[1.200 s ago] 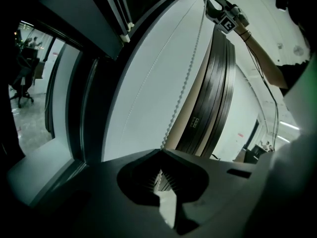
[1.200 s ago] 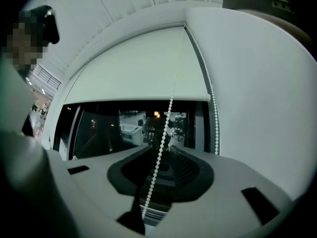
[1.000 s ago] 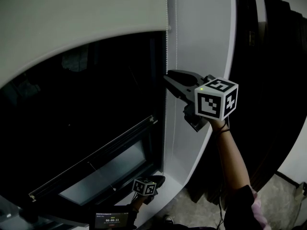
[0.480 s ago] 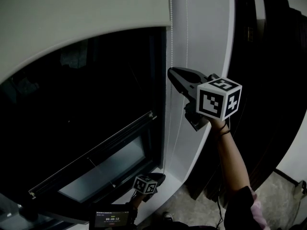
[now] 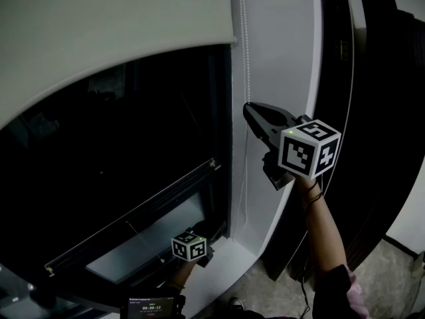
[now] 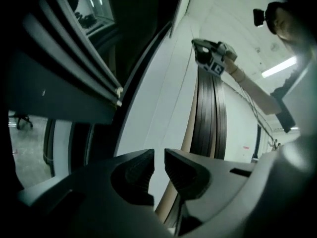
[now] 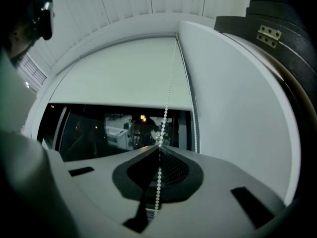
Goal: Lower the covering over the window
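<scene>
The pale roller blind (image 5: 113,25) covers the top of the dark window (image 5: 133,151); its lower edge shows in the right gripper view too, as does the blind (image 7: 124,73). A white bead chain (image 5: 244,52) hangs down the window's right side. My right gripper (image 5: 248,107) is shut on the bead chain (image 7: 167,103), which runs between its jaws (image 7: 159,148). My left gripper (image 6: 159,161) is low by the sill, its marker cube (image 5: 189,246) showing. Its jaws have just been opening and stand slightly apart with nothing between them.
A white wall panel (image 5: 282,58) borders the window on the right, with dark folded curtain slats (image 5: 375,111) beyond it. The white sill (image 5: 229,261) lies under the left gripper. A small screen with a timer (image 5: 154,306) sits at the bottom edge.
In the head view my right gripper has shifted a little right and down along the chain. The left gripper's cube has risen and moved slightly left.
</scene>
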A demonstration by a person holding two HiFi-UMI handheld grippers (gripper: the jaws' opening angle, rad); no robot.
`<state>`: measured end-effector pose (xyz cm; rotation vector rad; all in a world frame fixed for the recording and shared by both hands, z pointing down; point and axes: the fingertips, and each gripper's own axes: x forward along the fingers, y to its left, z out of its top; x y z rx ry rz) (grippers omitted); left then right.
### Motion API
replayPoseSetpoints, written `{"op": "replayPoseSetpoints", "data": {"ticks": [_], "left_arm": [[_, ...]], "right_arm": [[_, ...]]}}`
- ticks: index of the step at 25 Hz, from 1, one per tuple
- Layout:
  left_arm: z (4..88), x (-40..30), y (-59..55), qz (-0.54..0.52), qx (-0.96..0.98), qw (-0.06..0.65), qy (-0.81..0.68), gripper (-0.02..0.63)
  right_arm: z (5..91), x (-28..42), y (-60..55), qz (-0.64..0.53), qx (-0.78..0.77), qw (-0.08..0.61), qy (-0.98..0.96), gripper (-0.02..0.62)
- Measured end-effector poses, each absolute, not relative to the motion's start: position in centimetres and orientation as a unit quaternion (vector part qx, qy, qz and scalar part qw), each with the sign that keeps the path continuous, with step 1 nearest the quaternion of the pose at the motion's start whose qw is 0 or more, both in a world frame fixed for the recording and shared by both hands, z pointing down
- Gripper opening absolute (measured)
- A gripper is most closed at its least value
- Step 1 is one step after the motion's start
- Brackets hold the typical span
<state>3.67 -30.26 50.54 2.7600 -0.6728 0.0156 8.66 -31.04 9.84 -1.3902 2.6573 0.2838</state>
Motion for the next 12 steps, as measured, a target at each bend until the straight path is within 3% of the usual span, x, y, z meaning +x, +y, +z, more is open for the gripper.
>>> {"op": "replayPoseSetpoints", "data": {"ticks": [3,5,12], "left_arm": [[42.4,2.9,-31.5,-0.068,0.967,0.103,-0.224,0.049],[37.0,2.7,-31.8,-0.099,0.97,0.066,-0.212,0.051],[23.0,4.8,-31.1,-0.144,0.976,-0.031,-0.162,0.051]], "right_arm": [[13.4,8.6,-31.9,0.085,-0.473,0.025,0.877,0.011],[15.1,9.0,-32.2,0.066,-0.473,0.041,0.878,0.011],[19.9,8.5,-32.4,0.049,-0.472,0.006,0.88,0.011]]}}
